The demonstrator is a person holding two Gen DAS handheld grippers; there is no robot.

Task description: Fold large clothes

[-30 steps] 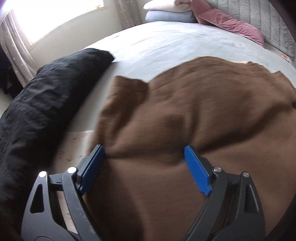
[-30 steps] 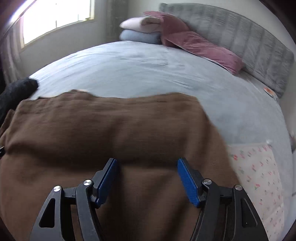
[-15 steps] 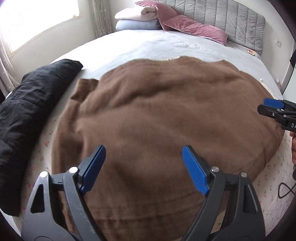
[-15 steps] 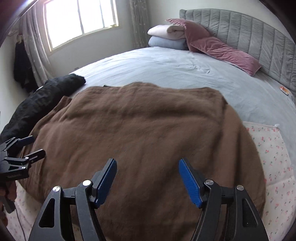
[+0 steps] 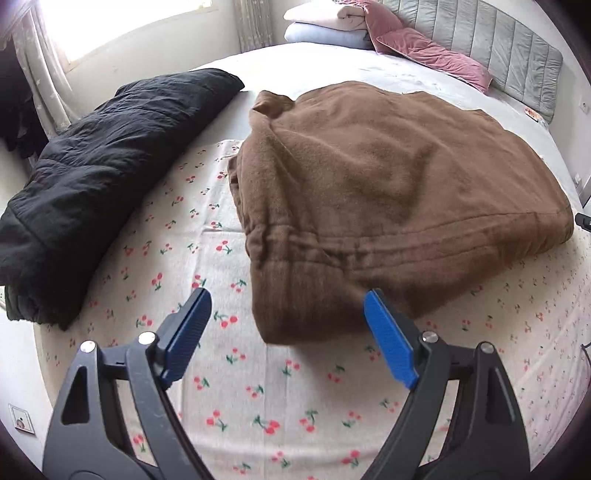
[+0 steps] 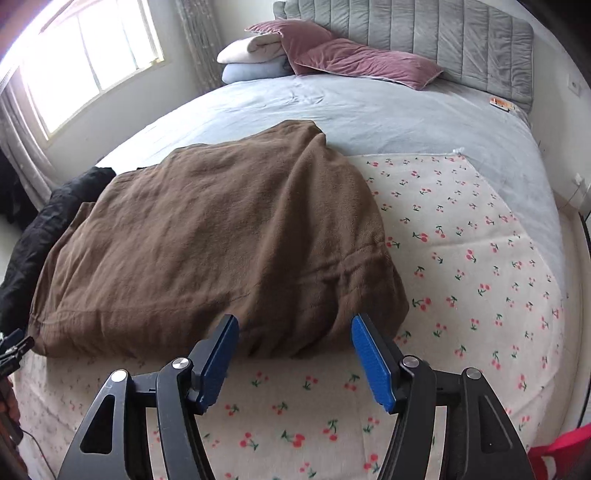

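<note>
A large brown fleece garment lies folded in a thick pile on the cherry-print sheet; it also shows in the right wrist view. My left gripper is open and empty, just off the garment's near left corner. My right gripper is open and empty, just in front of the garment's near right corner. The tip of the left gripper shows at the left edge of the right wrist view.
A black padded jacket lies left of the brown garment. Pink pillows and folded bedding sit at the grey headboard. The grey bedcover spreads behind. A red object is at the lower right.
Both grippers have pulled back off the brown garment toward the bed's near edge. The garment, spread wide before, now lies in a compact folded pile, with cherry-print sheet showing in front.
</note>
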